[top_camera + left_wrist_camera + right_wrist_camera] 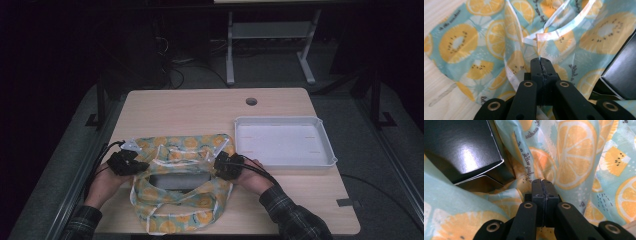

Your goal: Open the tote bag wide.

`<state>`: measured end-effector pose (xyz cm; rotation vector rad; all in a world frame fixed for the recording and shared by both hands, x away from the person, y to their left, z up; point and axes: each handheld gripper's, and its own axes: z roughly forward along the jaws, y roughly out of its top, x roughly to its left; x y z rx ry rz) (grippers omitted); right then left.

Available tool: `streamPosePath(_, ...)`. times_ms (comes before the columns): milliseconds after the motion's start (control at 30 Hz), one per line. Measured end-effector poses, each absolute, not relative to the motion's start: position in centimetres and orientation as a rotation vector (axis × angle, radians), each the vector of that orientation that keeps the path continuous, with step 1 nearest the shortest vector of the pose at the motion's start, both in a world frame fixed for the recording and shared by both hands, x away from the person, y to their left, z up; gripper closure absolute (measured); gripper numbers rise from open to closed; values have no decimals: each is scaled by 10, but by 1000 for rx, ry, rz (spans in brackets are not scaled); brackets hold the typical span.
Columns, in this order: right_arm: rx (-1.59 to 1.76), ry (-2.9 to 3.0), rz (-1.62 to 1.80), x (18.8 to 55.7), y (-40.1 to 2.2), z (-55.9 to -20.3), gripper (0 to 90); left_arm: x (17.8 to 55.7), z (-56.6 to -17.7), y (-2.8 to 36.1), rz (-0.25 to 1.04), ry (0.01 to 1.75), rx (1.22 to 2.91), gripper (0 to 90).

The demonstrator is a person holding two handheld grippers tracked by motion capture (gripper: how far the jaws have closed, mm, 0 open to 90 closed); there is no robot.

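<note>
A teal bag [182, 202] printed with orange and kiwi slices lies at the table's front, its mouth spread wide. Inside it lies a black box [177, 181]. My left gripper [141, 166] is at the bag's left rim. In the left gripper view, the left gripper [541, 60] has its jaws shut on a white-edged fold of the bag [474, 42], with the box [624, 67] to the right. My right gripper [218, 167] is at the right rim. In the right gripper view, the right gripper [543, 181] is shut on the bag's fabric [574, 157], beside the box [459, 147].
A shallow white tray [327, 145] stands on the right half of the wooden table [190, 107], close to my right hand. A round cable hole [251, 101] is near the far edge. Beyond the table are dark floor and desk legs.
</note>
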<state>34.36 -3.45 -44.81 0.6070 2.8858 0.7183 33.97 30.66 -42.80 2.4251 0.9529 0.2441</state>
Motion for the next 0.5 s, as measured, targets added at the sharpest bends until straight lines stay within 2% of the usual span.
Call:
streamPosePath(167,607,2886,719,344,-35,-448,892,341,-438,309,201,970,2437,895)
streamPosePath(500,608,2889,721,344,-35,-448,889,335,-444,307,221,979,2472,857)
